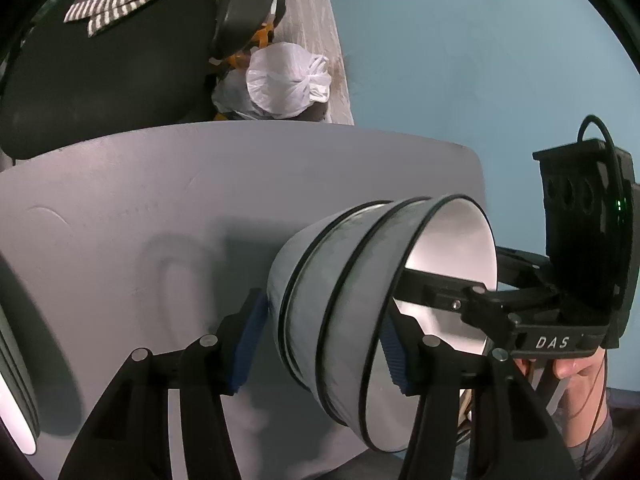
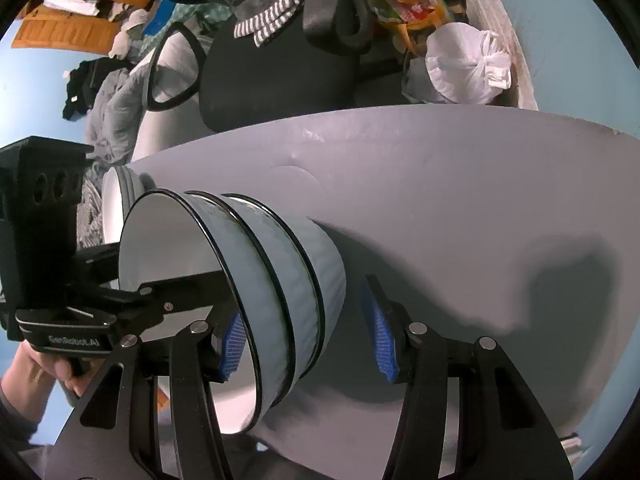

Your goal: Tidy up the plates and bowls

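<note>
**Nested bowls between two grippers**

Three nested bowls (image 1: 352, 280) lie tipped on their side over the grey table (image 1: 120, 208), white inside, grey outside, with black rims. Their open mouth faces right in the left wrist view and left in the right wrist view.

The left gripper (image 1: 320, 344) straddles the bowls' lower wall. Its right blue pad sits inside the mouth against the rim, while the left pad stands just beside the base of the stack, apart from it; the jaws are parted and not clamped.

The right gripper (image 2: 308, 340) comes from the other side. Its left blue pad is inside the mouth by the rim, and its right pad stands clear of the outer wall with bare table showing between, so these jaws are also parted, with the bowl wall between them but not pinched.

A stack of plates (image 2: 120, 204) stands at the table's left edge. Beyond the far edge are a black chair (image 2: 272, 72) and a knotted white bag (image 2: 464, 68). A hand (image 2: 52, 364) holds the left gripper's handle.
</note>
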`<state>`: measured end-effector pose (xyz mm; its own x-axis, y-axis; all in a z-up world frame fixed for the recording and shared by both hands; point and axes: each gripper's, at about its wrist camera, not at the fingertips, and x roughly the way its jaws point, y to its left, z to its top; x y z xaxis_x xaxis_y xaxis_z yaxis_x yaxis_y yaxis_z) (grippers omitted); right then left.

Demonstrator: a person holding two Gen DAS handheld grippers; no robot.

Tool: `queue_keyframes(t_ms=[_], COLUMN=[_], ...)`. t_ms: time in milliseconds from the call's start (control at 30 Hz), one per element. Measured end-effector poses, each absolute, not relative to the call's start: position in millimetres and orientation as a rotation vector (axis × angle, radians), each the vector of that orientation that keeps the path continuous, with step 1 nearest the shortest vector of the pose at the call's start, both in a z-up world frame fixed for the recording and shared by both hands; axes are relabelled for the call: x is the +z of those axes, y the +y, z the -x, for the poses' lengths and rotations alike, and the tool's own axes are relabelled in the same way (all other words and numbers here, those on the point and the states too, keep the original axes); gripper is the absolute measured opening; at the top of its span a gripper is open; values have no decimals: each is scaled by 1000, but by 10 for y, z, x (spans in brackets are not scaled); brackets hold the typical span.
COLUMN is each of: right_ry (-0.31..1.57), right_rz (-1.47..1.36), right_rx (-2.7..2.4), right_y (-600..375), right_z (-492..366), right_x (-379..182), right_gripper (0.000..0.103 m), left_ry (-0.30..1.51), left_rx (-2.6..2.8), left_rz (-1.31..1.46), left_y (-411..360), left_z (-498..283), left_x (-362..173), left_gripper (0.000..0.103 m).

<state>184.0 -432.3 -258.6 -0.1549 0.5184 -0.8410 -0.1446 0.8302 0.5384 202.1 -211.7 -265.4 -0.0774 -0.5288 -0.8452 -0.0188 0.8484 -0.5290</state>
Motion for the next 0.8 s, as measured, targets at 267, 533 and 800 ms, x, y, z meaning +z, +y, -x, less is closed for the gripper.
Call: queue_keyframes(t_ms=[267, 533, 800], right_ry=[1674, 1715, 1691], right_rz=[-357, -375, -317], right_rx=[588, 647, 648], right_y=[-4365, -4344, -4285], right_z=[-1854, -1875, -1842], right_x=[-2647, -2670, -2607], right_gripper=[52, 45, 45], left_ry=[1638, 1646, 1628], left_rx=[-460, -482, -464], left_rz=[449, 453, 482], left_y=[-2013, -1969, -1926], left_z=[-1986, -1996, -1947], left_x=[-2641, -2636, -2618], left_gripper=[38, 36, 36])
